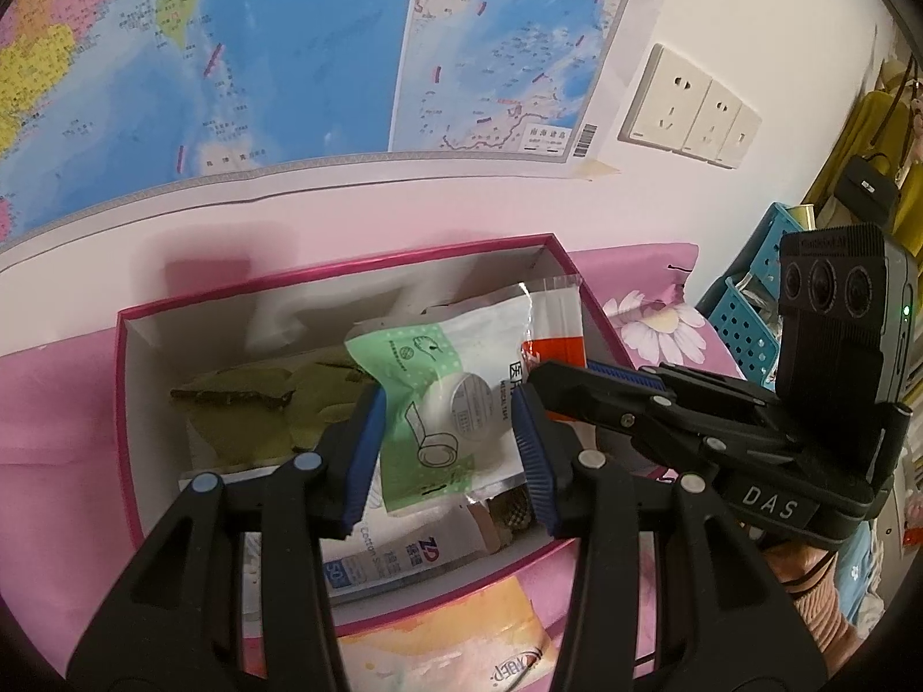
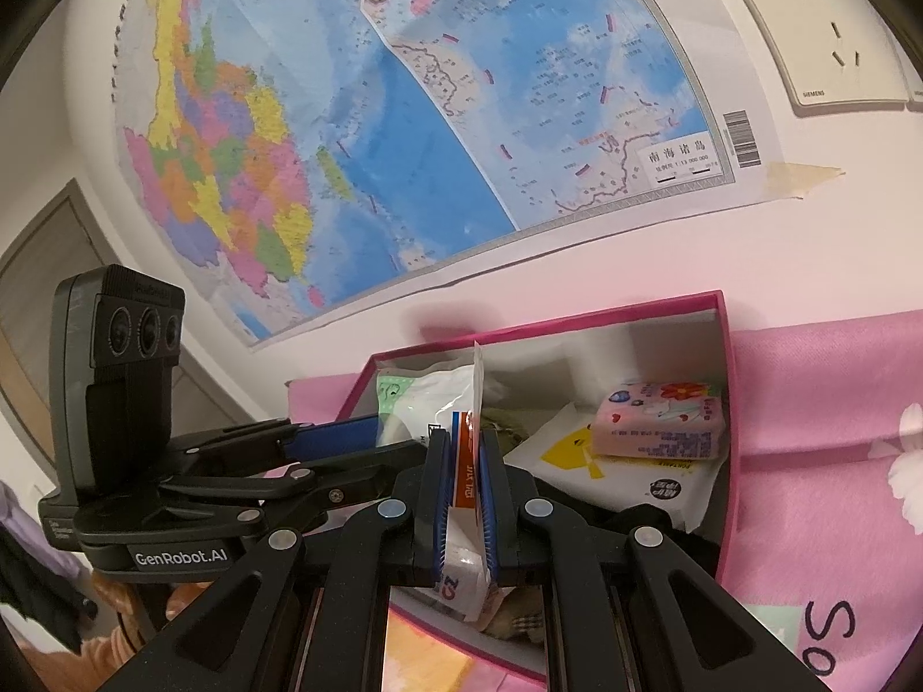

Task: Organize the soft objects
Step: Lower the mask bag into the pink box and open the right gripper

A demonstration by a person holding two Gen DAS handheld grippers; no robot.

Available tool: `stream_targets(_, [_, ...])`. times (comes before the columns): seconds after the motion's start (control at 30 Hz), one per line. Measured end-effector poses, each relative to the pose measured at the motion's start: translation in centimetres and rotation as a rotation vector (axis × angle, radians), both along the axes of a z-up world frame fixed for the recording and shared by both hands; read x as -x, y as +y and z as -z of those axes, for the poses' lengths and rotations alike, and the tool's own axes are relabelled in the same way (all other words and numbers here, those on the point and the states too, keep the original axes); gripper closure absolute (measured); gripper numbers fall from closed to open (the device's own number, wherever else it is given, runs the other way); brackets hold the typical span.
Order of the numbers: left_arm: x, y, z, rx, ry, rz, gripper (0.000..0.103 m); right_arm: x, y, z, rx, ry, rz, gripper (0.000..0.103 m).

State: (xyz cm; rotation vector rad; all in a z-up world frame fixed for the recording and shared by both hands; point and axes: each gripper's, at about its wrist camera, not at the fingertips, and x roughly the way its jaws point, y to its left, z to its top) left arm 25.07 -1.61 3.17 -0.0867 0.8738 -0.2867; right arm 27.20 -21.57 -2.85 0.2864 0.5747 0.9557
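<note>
A pink-rimmed open box (image 1: 124, 403) sits on a pink cloth. Over it hangs a green-and-white medical tape packet (image 1: 444, 403). My left gripper (image 1: 447, 444) is open, its blue pads on either side of the packet without pressing it. My right gripper (image 2: 464, 461) is shut on the packet's orange-and-white edge (image 2: 467, 461); it shows from the right in the left wrist view (image 1: 554, 380). In the box lie green cloth (image 1: 254, 409), a cotton swab pack (image 1: 398, 553), a pink tissue pack (image 2: 657, 421) and a white wipes pack (image 2: 611, 473).
A map (image 1: 288, 57) and wall sockets (image 1: 686, 109) are on the wall behind the box. A blue perforated basket (image 1: 744, 311) stands at the right. An orange-and-white packet (image 1: 438, 634) lies on the cloth in front of the box.
</note>
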Motion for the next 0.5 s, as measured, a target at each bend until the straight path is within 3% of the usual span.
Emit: stream_targets(0.5, [-0.70, 0.13, 0.30, 0.008, 0.010, -0.013, 0.056, -0.38, 0.28, 0.15, 0.005, 0.009, 0.006, 0.093])
